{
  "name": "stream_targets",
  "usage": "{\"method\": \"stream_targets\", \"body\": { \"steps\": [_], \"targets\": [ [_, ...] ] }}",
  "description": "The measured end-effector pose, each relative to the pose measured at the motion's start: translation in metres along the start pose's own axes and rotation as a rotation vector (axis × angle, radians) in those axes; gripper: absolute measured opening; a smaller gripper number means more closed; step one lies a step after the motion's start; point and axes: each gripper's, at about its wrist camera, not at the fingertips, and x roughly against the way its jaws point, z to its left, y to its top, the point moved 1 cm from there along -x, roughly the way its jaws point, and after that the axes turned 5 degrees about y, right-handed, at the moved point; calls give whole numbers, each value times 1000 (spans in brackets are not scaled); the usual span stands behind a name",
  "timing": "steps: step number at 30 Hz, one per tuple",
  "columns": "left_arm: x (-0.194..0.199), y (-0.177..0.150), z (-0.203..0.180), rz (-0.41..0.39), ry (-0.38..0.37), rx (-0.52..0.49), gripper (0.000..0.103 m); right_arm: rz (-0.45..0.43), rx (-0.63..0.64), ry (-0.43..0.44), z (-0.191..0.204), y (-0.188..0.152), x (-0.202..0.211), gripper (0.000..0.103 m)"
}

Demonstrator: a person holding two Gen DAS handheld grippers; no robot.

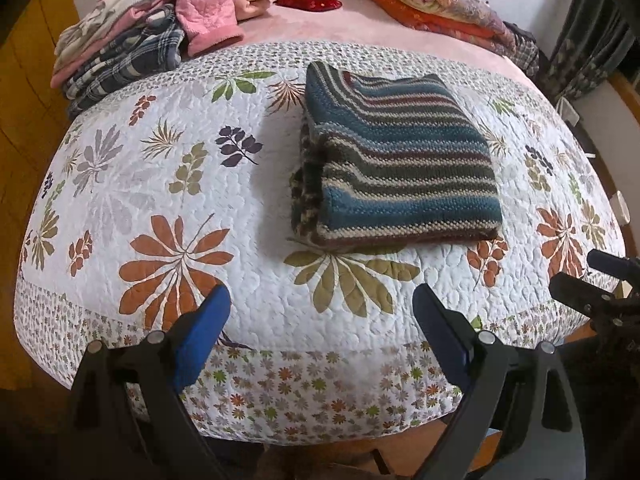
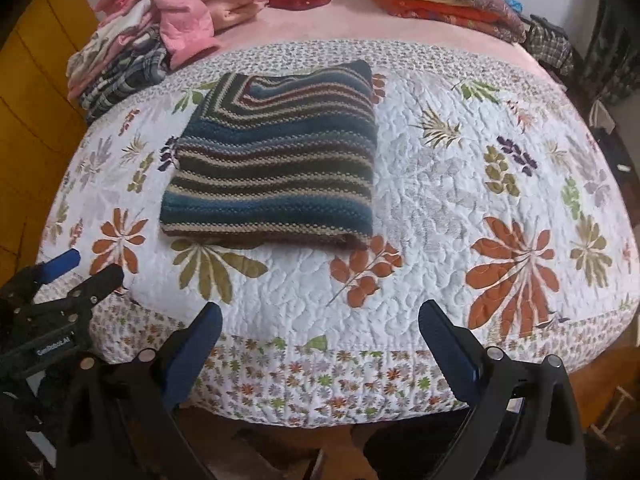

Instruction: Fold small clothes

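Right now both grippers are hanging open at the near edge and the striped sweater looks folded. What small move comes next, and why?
Probably reach the left gripper forward to the striped sweater to lift it aside toward the folded pile. It already lies as a neat folded block on the quilt, touched by neither gripper; the right gripper is open too, and no unfolded garment lies on the quilt.

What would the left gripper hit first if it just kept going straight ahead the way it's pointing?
Probably the quilt first, then the folded striped sweater. The left gripper is open and empty; depth is uncertain.
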Motion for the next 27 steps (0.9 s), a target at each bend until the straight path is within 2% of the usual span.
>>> {"method": "stream_targets", "body": {
  "steps": [6, 10, 20, 27],
  "targets": [
    [1, -1, -4, -6, 9, -6, 92, -16, 27, -53, 1, 1, 2, 99],
    [0, -1, -5, 3, 6, -6, 92, -5, 27, -47, 0, 2, -1, 99],
    [1, 0, -10, -9, 17, -21, 92, -7, 13, -102, -5, 6, -3, 99],
    [-3, 4, -11, -3, 15, -8, 92, 6, -1, -93, -8, 8, -7, 99]
  ]
}}
